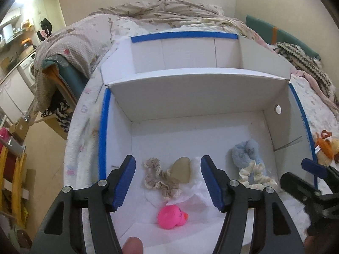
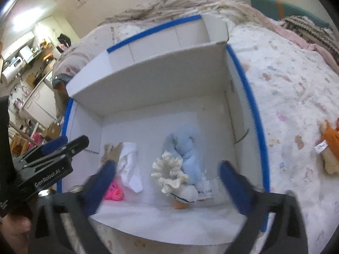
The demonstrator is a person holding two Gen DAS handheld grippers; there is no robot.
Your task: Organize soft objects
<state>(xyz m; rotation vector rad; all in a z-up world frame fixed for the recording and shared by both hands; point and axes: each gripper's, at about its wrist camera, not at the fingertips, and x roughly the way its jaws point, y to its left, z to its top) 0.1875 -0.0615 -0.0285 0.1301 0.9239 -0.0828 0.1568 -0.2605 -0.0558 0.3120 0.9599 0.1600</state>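
Note:
A white cardboard box (image 1: 197,93) with blue-taped rims (image 2: 252,105) lies open on the bed. Inside lie a beige scrunchie (image 1: 159,180), a white cloth (image 2: 130,165), a pink squishy toy (image 1: 171,217), a light blue plush (image 2: 184,146) and a cream scrunchie (image 2: 169,174). My left gripper (image 1: 168,182) is open and empty above the beige scrunchie and pink toy. My right gripper (image 2: 167,184) is open and empty over the cream scrunchie. A small plush toy with an orange garment (image 2: 330,148) lies on the bed to the right of the box.
The bed carries a patterned quilt (image 2: 286,84), rumpled blankets (image 1: 169,10) at the back and a striped knit (image 1: 305,61) at the far right. A kitchen area with a washing machine (image 1: 27,69) lies left, past the bed's edge.

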